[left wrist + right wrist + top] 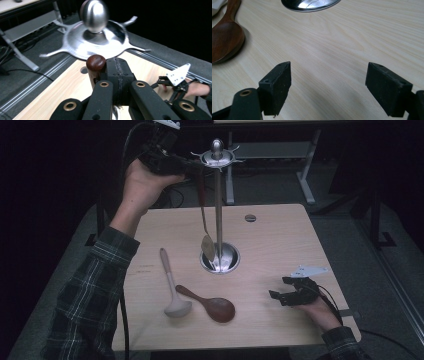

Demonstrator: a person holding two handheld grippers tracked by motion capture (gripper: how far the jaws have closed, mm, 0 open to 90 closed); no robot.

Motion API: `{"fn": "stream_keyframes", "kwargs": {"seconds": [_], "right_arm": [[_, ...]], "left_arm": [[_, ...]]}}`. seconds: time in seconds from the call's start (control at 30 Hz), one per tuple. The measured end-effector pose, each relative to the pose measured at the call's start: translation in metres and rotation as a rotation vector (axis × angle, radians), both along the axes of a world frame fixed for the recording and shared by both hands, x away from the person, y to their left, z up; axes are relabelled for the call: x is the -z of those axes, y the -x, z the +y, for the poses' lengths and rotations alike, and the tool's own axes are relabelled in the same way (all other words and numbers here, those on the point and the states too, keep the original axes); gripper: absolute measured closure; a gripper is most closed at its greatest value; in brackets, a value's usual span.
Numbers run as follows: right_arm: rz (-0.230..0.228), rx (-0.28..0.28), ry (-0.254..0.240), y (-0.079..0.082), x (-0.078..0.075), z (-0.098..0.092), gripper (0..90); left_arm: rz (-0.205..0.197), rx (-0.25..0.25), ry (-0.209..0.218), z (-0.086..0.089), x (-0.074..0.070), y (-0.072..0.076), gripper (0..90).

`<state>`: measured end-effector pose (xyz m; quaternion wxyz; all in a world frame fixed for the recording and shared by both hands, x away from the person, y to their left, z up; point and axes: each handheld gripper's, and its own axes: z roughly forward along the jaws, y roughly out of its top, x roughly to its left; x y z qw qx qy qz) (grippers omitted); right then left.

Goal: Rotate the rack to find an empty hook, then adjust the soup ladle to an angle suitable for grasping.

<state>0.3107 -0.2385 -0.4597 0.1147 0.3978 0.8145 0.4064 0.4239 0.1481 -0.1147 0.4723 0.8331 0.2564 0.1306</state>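
On the pale wooden table point(280, 235), your left gripper point(116, 75), clamped on a wooden-handled spoon point(96, 65), is at the steel utensil stand point(218, 210); next, hook it on an arm. Your right gripper point(328, 87) rests with jaws apart.

The room around me is dark, nearly black at the far side and both edges in the high view; light falls from above onto the pale table point(280, 245), which stands out brightly; the white ladle point(172, 295) and the brown spoon point(212, 306) cast soft shadows; the stand's base point(220, 257) shows glare. Along my left jaws the stand's top disc point(82, 42) is smeared with blur and its knob point(94, 15) glints; along my right jaws the wood grain is sharp, with a soft shadow between the pads.
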Motion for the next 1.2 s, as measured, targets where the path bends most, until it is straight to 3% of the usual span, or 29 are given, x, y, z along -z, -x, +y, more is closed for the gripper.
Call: {"fn": "stream_keyframes", "kwargs": {"seconds": [0.27, 0.57, 0.83, 1.2], "right_arm": [[-0.004, -0.006, 0.006, 0.000, 0.001, 0.001, 20.2], [0.001, -0.006, 0.006, 0.000, 0.000, 0.001, 20.2], [0.002, -0.009, 0.015, 0.000, 0.001, 0.002, 20.2], [0.012, -0.011, 0.011, 0.000, 0.002, 0.004, 20.1]], "left_arm": [[-0.014, -0.056, -0.006, 0.007, 0.001, -0.006, 89.8], [-0.013, -0.030, 0.007, 0.012, 0.009, 0.002, 89.7], [0.017, -0.008, -0.006, 0.020, 0.036, 0.016, 89.8], [0.061, 0.013, -0.044, 0.031, 0.085, 0.035, 89.7]]}}
